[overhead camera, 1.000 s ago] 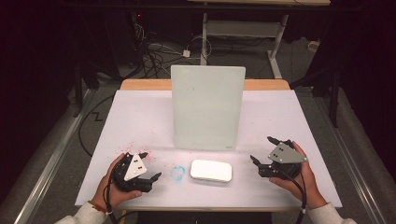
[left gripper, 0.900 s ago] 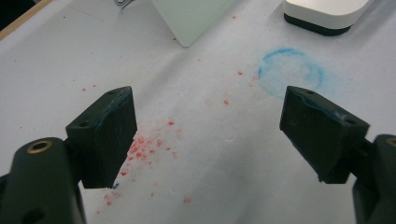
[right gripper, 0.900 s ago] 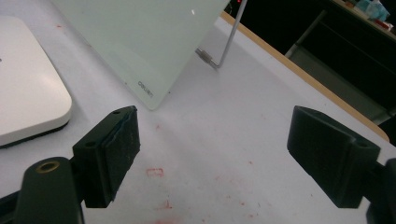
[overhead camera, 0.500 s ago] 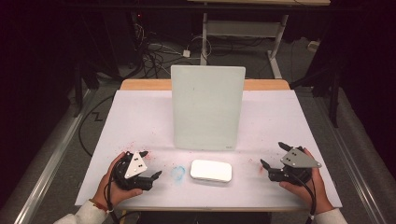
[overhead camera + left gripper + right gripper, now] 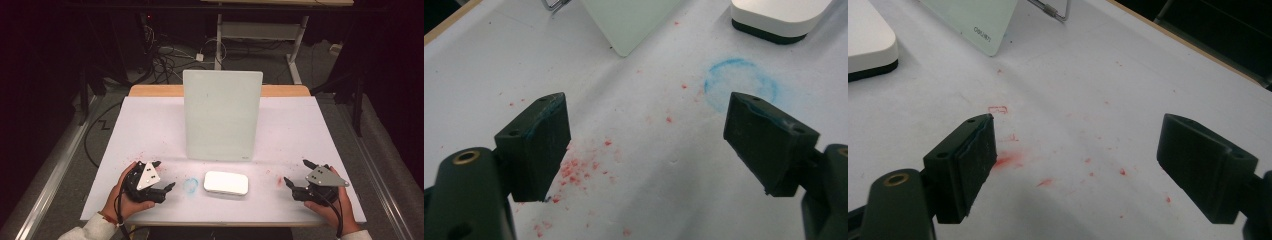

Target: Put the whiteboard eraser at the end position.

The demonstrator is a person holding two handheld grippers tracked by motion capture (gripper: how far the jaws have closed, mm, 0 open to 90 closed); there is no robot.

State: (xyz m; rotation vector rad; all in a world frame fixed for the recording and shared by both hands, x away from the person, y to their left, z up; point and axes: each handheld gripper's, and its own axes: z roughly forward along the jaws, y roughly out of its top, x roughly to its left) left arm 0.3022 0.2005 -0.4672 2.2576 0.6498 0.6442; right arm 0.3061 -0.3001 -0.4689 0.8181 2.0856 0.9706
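white table cover [image 5: 150, 125] stained red, dark room; flat white rounded-rectangle block [image 5: 226, 182] sits between my spread left gripper [image 5: 162, 176] and spread right gripper [image 5: 295, 172].

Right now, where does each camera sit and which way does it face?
High view: above the person's side, facing forward and down on the white table; both hands, left gripper and right gripper show.
Left gripper view: on that gripper, facing past open jaws at the blue chalk ring.
Right gripper view: on that gripper, over red smudges, jaws open.
All share the white rounded eraser block and upright pale-green board.
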